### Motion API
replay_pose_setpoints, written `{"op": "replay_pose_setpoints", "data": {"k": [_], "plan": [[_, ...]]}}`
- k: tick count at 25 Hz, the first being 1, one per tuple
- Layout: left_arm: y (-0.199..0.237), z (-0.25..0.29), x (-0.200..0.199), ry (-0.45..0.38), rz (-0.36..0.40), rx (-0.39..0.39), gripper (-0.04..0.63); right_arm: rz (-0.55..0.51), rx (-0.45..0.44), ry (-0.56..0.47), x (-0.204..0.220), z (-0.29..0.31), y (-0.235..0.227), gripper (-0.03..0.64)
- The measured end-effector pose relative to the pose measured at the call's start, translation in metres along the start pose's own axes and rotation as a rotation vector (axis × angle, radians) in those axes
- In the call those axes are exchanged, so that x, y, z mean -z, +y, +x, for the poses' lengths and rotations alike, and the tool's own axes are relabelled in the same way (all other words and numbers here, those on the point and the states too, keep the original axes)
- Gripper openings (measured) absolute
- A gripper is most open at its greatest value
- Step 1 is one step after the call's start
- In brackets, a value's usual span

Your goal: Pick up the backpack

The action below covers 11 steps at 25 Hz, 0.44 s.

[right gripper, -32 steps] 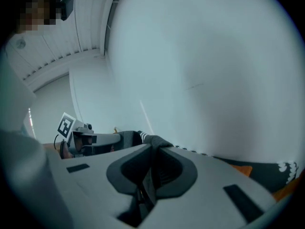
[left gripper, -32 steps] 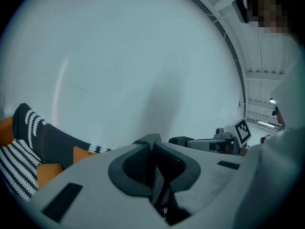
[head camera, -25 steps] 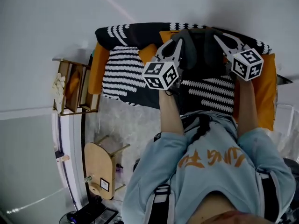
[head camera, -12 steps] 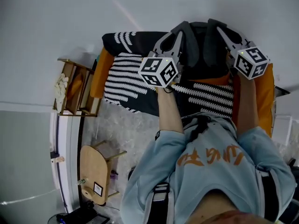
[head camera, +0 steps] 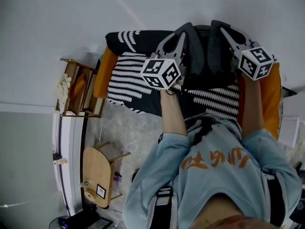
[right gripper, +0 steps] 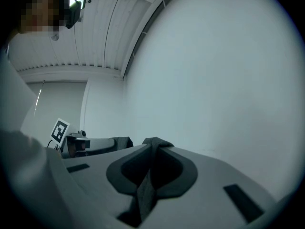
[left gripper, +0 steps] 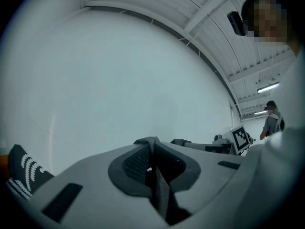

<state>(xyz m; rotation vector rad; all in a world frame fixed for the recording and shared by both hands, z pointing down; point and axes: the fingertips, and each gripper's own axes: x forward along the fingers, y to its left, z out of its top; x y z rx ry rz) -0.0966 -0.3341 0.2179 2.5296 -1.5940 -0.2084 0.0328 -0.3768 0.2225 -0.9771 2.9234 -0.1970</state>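
A dark grey backpack [head camera: 206,56] hangs by its two shoulder straps in front of the white wall, above a sofa with a black-and-white patterned blanket [head camera: 128,80]. My left gripper [head camera: 183,35] is shut on the left strap [head camera: 194,46]; in the left gripper view the strap [left gripper: 160,194] runs pinched between the closed jaws [left gripper: 150,143]. My right gripper [head camera: 223,31] is shut on the right strap [head camera: 214,46], which also shows as a grey band [right gripper: 144,191] between its closed jaws [right gripper: 153,142]. Both grippers point level at the wall.
Orange cushions [head camera: 104,73] [head camera: 272,94] lie at both ends of the sofa. A wooden rack [head camera: 78,87] stands left of it and a wooden stool [head camera: 98,174] lies on the floor nearer me. A person [left gripper: 272,123] stands far off at the right.
Both grippers have risen with the backpack's straps in them, lifting the bag off the sofa. Over the last half second they have stayed almost still.
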Motion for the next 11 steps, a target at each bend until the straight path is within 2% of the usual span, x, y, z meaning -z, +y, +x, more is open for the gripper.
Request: {"op": "replay_pose_setpoints", "data": {"k": [11], "plan": [[0.0016,-0.0076,0.0008,-0.009,-0.031,0.010,0.046,0.001,-0.014,0.010,0.0013,0.0010,0.0066,0.046]]}}
